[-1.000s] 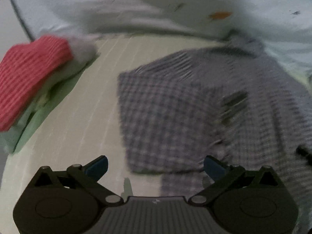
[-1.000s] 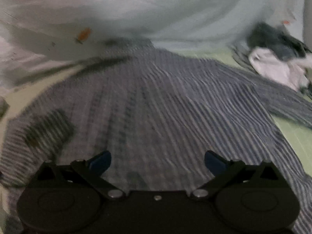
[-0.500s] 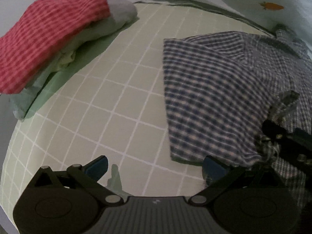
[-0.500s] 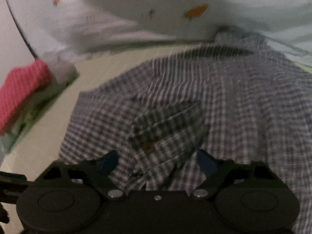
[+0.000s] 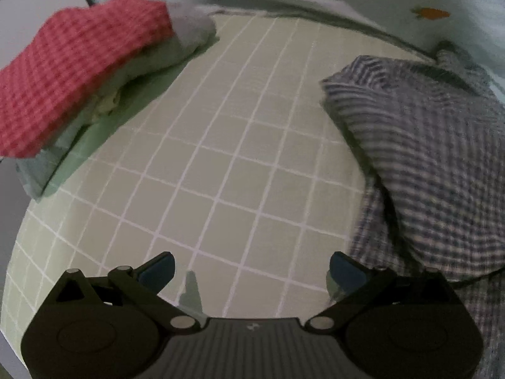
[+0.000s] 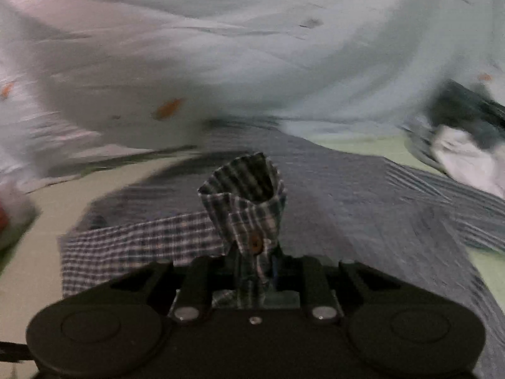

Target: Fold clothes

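Left gripper (image 5: pixel 251 268): jaws wide apart, nothing between them, over bare green gridded sheet (image 5: pixel 227 145). Up and left of the jaws: folded stack (image 5: pixel 79 72), red checked piece on top. Right of the right jaw: blue plaid shirt (image 5: pixel 435 164), its edge just beside that fingertip; contact cannot be told.

Right gripper (image 6: pixel 254 271): jaws have just been closing, now narrow and clamped on the shirt's buttoned cuff (image 6: pixel 249 208), which stands up ahead of the jaws. Sleeve trails to the left; shirt body spreads ahead and right. Far right: crumpled dark and white clothes (image 6: pixel 464 139). Pale blanket (image 6: pixel 252 50) beyond. View blurred.
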Action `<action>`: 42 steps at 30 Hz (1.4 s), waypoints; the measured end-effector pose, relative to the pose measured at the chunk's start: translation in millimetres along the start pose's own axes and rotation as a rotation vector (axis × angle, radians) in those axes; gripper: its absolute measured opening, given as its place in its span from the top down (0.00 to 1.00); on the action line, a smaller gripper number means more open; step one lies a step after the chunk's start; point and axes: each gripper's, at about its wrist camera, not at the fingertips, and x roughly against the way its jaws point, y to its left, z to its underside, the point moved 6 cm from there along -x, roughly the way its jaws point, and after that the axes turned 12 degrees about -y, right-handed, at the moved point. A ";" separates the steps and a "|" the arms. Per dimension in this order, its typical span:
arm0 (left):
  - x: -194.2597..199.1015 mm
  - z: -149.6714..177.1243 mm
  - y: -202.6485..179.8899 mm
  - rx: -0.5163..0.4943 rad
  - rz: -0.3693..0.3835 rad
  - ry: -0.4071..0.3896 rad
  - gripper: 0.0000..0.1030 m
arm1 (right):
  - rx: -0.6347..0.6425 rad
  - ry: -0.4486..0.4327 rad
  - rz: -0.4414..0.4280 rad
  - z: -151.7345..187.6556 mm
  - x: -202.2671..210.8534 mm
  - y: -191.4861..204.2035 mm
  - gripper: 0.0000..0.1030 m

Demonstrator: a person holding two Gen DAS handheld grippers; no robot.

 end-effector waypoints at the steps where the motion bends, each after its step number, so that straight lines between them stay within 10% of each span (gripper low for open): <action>1: 4.8 1.1 -3.8 -0.006 0.003 -0.007 0.00 | -0.030 0.013 0.033 4.0 0.9 -14.9 0.82; 9: 51.6 21.2 -51.3 -0.119 0.043 -0.072 0.00 | -0.169 -0.023 0.159 11.1 31.1 -109.5 0.70; 18: 71.4 69.5 -145.6 -0.192 0.120 -0.001 0.00 | -0.210 0.132 0.024 34.6 24.5 -157.7 0.31; 24: 60.6 97.1 -188.3 -0.128 0.078 0.072 0.00 | -0.202 0.226 -0.080 41.5 -4.3 -176.4 0.24; 26: 55.5 102.9 -199.2 -0.113 0.053 0.089 0.00 | -0.218 0.259 -0.117 43.1 -19.3 -183.4 0.27; 31: 49.0 110.1 -220.6 -0.101 -0.029 0.118 0.00 | -0.239 0.309 -0.261 29.2 -38.6 -189.2 0.86; 38: 46.4 107.7 -246.1 -0.156 -0.099 0.065 0.00 | -0.196 0.063 -0.425 -47.5 -42.0 -206.7 0.98; 42: 47.1 108.4 -244.3 -0.135 -0.115 0.068 0.00 | -0.248 -0.081 -0.351 -85.3 -57.0 -248.5 0.99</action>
